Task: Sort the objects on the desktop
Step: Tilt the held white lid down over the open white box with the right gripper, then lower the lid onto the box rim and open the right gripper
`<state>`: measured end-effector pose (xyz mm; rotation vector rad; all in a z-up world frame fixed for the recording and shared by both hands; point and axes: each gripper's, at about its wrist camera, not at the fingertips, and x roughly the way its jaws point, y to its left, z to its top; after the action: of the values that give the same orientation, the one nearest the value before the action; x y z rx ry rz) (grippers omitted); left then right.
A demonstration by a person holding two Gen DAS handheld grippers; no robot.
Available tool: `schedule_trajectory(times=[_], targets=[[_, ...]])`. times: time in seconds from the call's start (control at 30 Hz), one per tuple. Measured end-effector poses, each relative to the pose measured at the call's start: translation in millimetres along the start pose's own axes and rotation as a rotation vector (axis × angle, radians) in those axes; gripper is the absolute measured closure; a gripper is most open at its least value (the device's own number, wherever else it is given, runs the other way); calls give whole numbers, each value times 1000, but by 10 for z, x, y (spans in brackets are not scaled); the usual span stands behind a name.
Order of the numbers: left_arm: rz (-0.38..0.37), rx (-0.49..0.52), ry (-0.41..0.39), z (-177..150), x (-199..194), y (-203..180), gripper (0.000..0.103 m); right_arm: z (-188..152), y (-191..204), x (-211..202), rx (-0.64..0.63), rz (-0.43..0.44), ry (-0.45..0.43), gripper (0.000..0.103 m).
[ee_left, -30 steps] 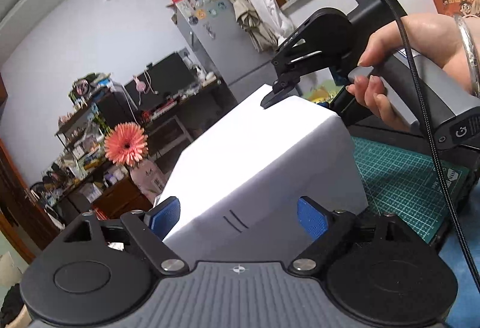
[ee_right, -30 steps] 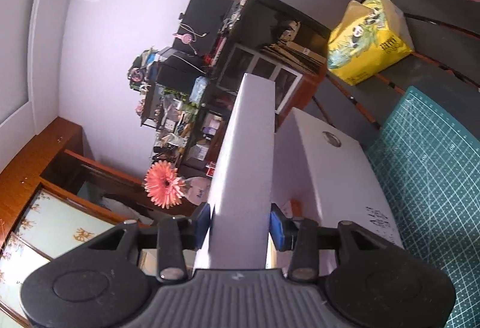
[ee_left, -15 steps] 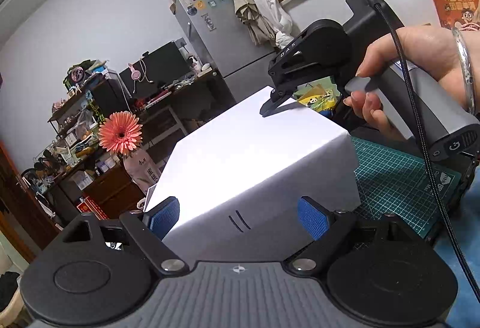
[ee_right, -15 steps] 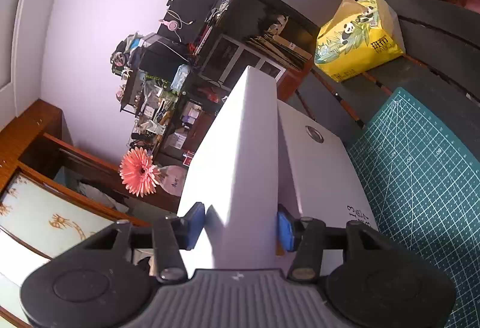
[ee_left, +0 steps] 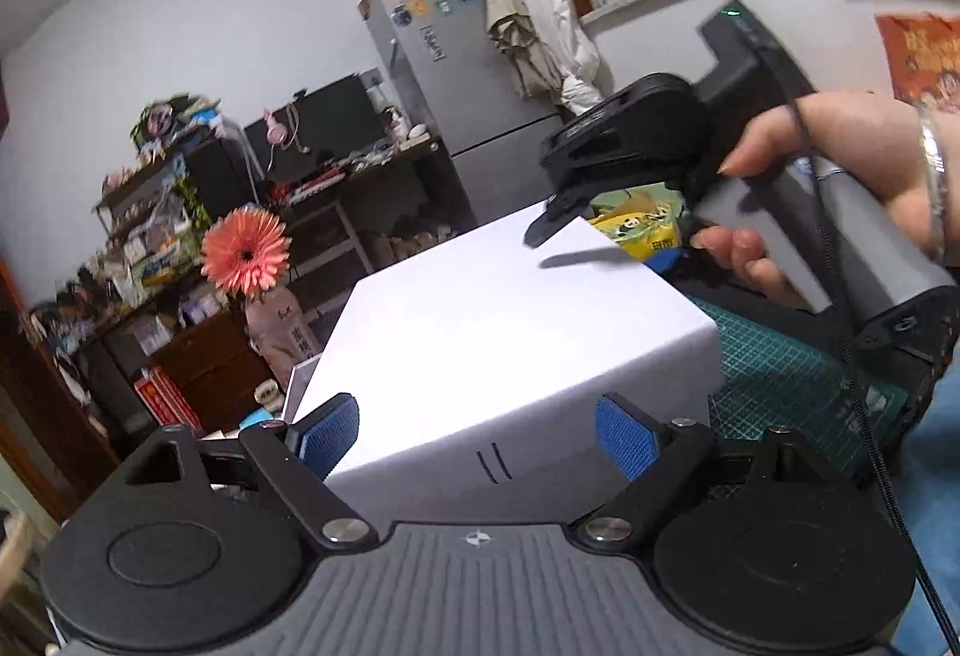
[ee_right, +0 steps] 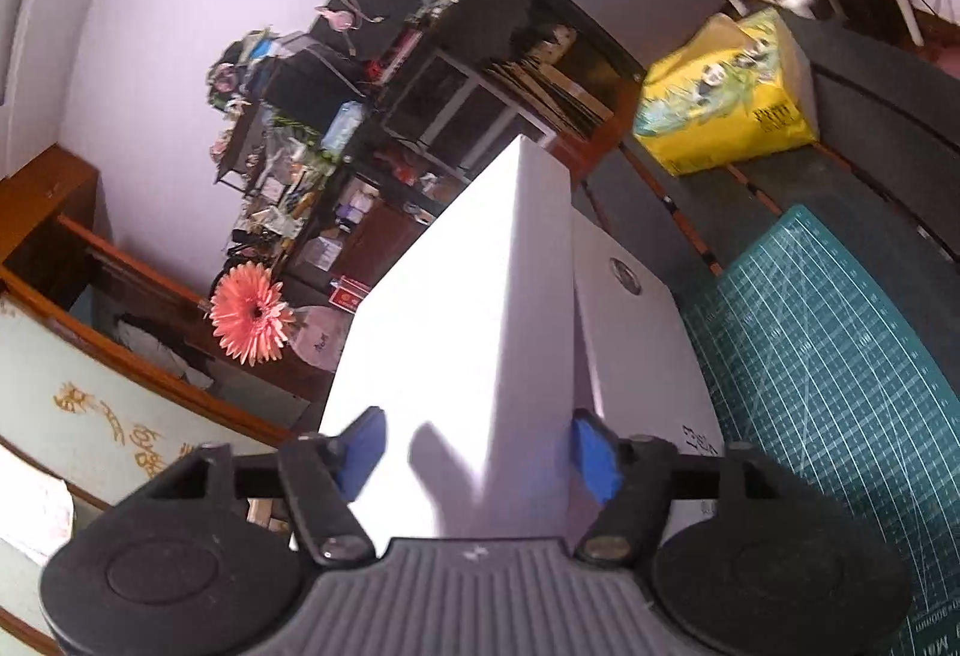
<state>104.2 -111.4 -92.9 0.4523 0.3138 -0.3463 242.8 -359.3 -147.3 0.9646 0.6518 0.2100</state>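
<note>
R tool (ee_right: 474, 452) jaws opening off white box (ee_right: 480, 296), clamped before.

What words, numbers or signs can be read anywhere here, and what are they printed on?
"13", handwritten, partly hidden: on the lower white box.
Chinese characters on the pink bottle holding the flower: too blurred to read.
Printing on the yellow panda bag: blurred.
Chinese characters on the orange snack bag: blurred.
Two short black strokes on the white box: a mark, not text.
Fridge magnets: too small.

L tongs (ee_left: 477, 437) prob. clamped wide; R tongs (ee_right: 477, 452) opening.
</note>
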Motion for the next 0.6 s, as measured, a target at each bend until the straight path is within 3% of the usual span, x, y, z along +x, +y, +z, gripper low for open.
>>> schedule_trajectory(times=[0.43, 0.6], targets=[[9, -24, 4, 1, 24, 76, 17, 106, 65, -246, -11, 10, -35, 31], [-9, -80, 7, 48, 10, 217, 17, 69, 87, -313, -24, 18, -47, 31]])
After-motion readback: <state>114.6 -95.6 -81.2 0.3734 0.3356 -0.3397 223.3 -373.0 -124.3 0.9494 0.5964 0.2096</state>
